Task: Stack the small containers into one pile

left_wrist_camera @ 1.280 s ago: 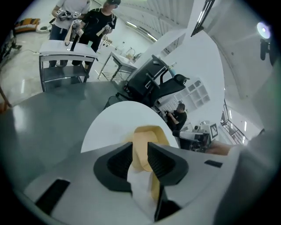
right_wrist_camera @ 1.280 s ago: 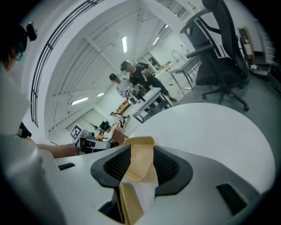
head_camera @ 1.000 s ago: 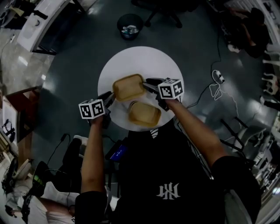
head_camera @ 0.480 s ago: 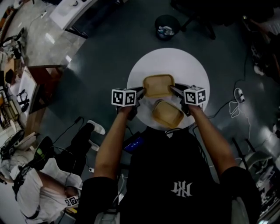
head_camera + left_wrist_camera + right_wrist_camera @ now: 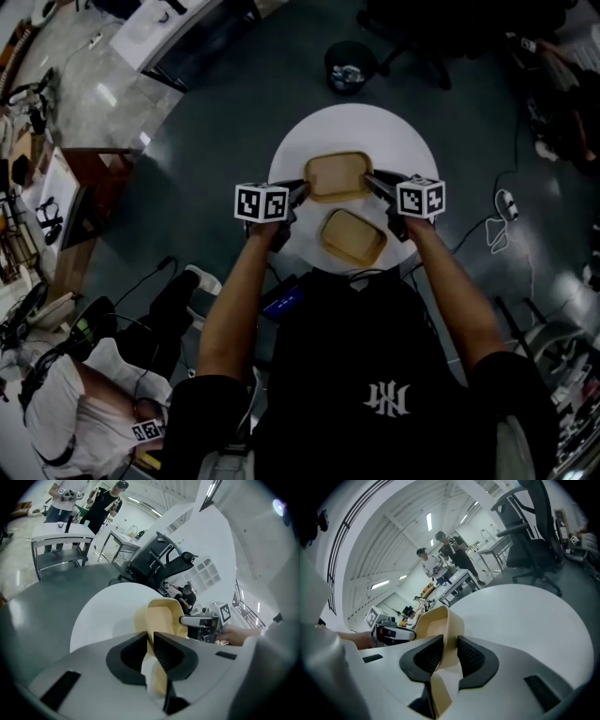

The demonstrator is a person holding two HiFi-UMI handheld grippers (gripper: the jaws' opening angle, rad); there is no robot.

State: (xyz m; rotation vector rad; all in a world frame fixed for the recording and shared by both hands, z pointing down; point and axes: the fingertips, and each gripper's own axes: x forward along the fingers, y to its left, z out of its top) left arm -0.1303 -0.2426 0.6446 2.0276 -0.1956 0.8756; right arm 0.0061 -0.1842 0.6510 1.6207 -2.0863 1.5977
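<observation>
Two tan shallow containers are on the round white table (image 5: 375,127). The far container (image 5: 337,175) is held at both short ends. My left gripper (image 5: 301,188) pinches its left rim and my right gripper (image 5: 372,180) pinches its right rim. Both pairs of jaws have just been closing, with the rim between them. The left gripper view shows that container (image 5: 161,616) running out from my left gripper (image 5: 151,637) to the other gripper (image 5: 201,622). In the right gripper view the container (image 5: 436,620) sits in my right gripper (image 5: 450,644). The near container (image 5: 353,236) lies untouched by the table's front edge.
A black waste bin (image 5: 348,67) stands on the floor beyond the table. Office chairs (image 5: 157,566) (image 5: 534,536) stand close to it. Cables (image 5: 502,202) trail on the right. A desk (image 5: 169,28) is at the far left. People stand at a bench (image 5: 61,531).
Both grippers have closed from open onto the ends of the far container. That container looks slightly raised off the table. The head view has swung, shifting the table right.
</observation>
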